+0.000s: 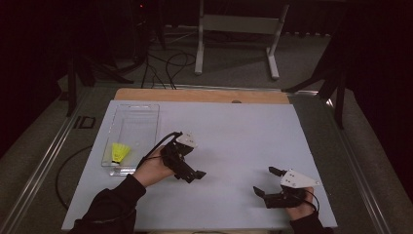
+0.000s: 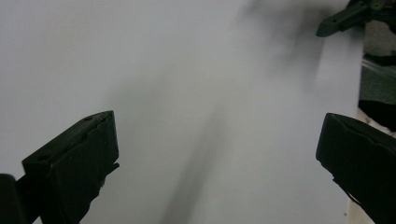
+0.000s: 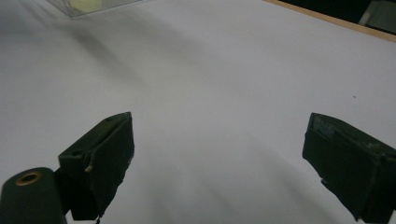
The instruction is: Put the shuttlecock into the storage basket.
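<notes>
A yellow shuttlecock lies at the near end of a clear tray on the left of the white worktop. Just right of the tray, the left hand-held gripper hovers with jaws wide apart, empty. The right hand-held gripper, near the front right edge, is likewise spread and empty

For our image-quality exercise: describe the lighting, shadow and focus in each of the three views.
High view: bright white table sheet, surroundings nearly black, yellow shuttlecock sharp in the clear tray. Left gripper view: soft and hazy, dark diagonal shadow streaks on the sheet. Right gripper view: jaws fairly crisp, tray corner blurred.
</notes>
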`<state>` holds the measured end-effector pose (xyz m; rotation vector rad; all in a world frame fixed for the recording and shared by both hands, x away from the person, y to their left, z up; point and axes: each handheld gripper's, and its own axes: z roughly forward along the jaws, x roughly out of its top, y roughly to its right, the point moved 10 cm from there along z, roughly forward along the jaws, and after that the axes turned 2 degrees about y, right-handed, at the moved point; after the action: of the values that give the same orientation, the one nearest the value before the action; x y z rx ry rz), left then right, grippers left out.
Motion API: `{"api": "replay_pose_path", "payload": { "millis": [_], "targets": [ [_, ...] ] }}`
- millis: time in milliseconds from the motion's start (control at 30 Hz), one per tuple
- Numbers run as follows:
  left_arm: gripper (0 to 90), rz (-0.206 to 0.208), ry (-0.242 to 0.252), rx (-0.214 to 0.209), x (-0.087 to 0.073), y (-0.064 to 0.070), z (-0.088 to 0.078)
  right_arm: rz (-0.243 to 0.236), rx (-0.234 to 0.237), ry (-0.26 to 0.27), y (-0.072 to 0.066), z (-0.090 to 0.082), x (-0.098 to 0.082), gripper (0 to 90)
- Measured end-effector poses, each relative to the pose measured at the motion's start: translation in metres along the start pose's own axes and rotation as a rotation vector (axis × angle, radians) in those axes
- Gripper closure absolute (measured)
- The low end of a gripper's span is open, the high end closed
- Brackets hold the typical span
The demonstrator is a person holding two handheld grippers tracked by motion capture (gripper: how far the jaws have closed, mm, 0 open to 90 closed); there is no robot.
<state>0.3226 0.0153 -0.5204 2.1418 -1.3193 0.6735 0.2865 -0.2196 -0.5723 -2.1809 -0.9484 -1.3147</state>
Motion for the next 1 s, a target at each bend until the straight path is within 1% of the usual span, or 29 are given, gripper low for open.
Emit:
{"api": "replay_pose_path", "payload": {
  "millis": [67,100,133,367,500,567,600,667,767,800,833,900,967,1000],
  "targets": [
    [0.0,0.003,-0.004,-0.008,-0.005,0.004,0.004,-0.003,-0.001,0.000,0.000,0.000,0.000,9.1],
    [0.0,0.003,-0.004,-0.008,-0.005,0.004,0.004,-0.003,-0.001,0.000,0.000,0.000,0.000,9.1],
    [0.0,0.006,-0.005,-0.013,-0.009,0.008,0.007,-0.004,0.000,0.000,0.000,0.000,0.000,9.1],
    [0.0,0.006,-0.015,0.001,-0.026,0.015,0.011,-0.006,0.001,-0.001,-0.001,0.000,0.001,9.1],
    [0.0,0.006,-0.012,-0.011,-0.037,0.021,0.011,-0.007,0.002,0.000,-0.001,0.000,0.001,9.1],
    [0.0,0.006,-0.014,-0.018,-0.042,0.022,0.011,-0.010,0.003,-0.001,-0.001,0.000,0.001,9.1],
    [0.0,-0.001,-0.006,-0.020,-0.043,0.023,0.011,-0.011,0.003,0.000,-0.001,0.000,0.001,9.1],
    [0.0,-0.003,-0.008,-0.012,-0.048,0.024,0.010,-0.013,0.004,-0.001,-0.002,0.000,0.001,9.1],
    [0.0,0.004,-0.013,-0.007,-0.056,0.026,0.008,-0.011,0.005,-0.001,-0.001,0.000,0.001,9.2],
    [0.0,-0.003,-0.009,-0.009,-0.059,0.027,0.007,-0.010,0.005,-0.002,-0.002,0.000,0.001,9.2],
    [0.0,-0.001,-0.012,-0.007,-0.062,0.028,0.005,-0.012,0.005,-0.003,-0.002,0.000,0.001,9.2],
    [0.0,-0.006,-0.012,0.003,-0.068,0.029,0.003,-0.011,0.006,-0.004,-0.002,0.000,0.001,9.1],
    [0.0,-0.003,-0.014,0.004,-0.070,0.030,0.002,-0.011,0.008,-0.005,-0.003,0.000,0.001,9.1],
    [0.0,-0.001,-0.018,0.011,-0.076,0.031,-0.001,-0.011,0.008,-0.005,-0.003,0.000,0.001,9.2]
  ]
}}
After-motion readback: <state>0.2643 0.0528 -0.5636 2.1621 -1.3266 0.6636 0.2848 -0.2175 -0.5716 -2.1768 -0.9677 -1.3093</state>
